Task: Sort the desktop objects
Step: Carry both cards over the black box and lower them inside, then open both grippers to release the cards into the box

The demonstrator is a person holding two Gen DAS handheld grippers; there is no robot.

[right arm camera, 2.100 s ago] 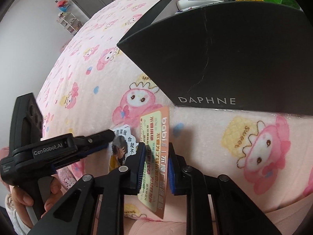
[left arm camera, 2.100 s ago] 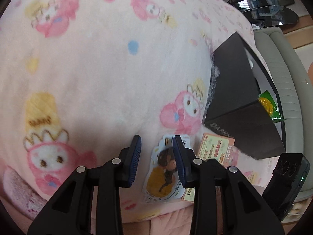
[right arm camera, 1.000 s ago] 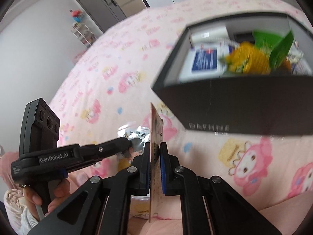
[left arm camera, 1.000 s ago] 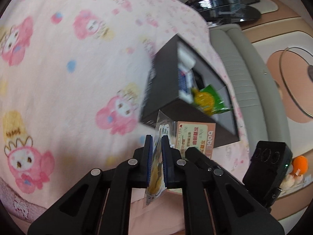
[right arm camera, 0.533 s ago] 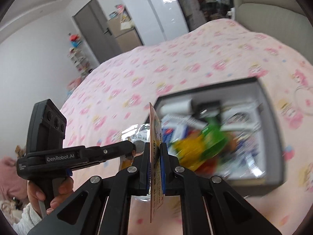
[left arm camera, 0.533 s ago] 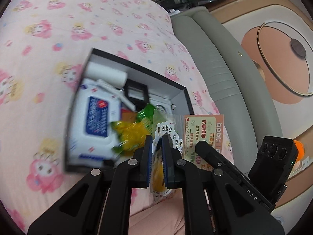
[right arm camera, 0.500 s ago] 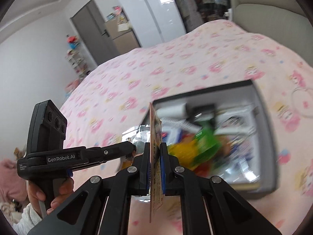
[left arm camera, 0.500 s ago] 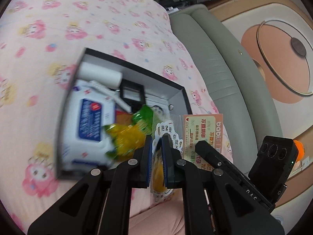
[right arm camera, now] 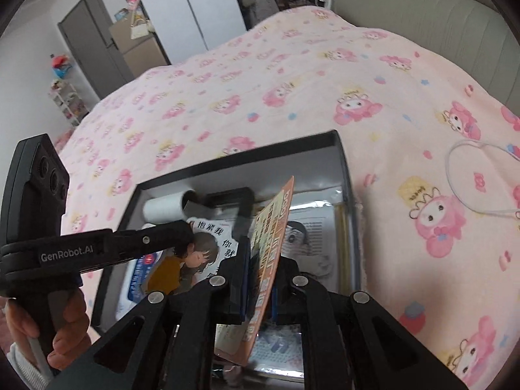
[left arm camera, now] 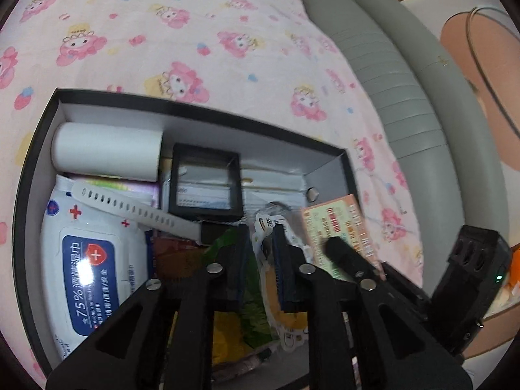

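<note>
Sorting box (left arm camera: 35, 149), black outside and white inside, sits on a bed under a pink cartoon-print blanket (left arm camera: 156, 26), and we hold both tools above it. Inside we read "75%" with Chinese characters on a white wipes pack (left arm camera: 81, 269) with a blue label and red crosses. A white perforated strap (left arm camera: 130, 208) lies across that pack, beside a white roll (left arm camera: 107, 151) and a small black-framed case (left arm camera: 206, 183); green and yellow wrappers (left arm camera: 247, 295) lie under the left tool.

Our left tool (left arm camera: 258, 260) has its jaws opening to a narrow gap. A cartoon sticker pack (right arm camera: 191, 253), showing a brown-haired figure and Chinese characters, is between them; we cannot tell whether the pads press it. From the right wrist view its side reads "GenRobot.AI", and a hand (right arm camera: 61, 325) grips its handle.

Our right tool (right arm camera: 258, 279) is also opening, only a slit so far. An orange card (right arm camera: 269, 243) stands tilted between its jaws, edge-on, over the box. Its print is Chinese and blurred; the top letters look like "bobi", though we cannot be sure. The left pad seems to touch the card, while a small gap shows at the right pad.

A thin white loop (right arm camera: 481, 178) lies on the blanket to the right of the box, and a grey padded headboard (left arm camera: 390, 81) borders the bed.
</note>
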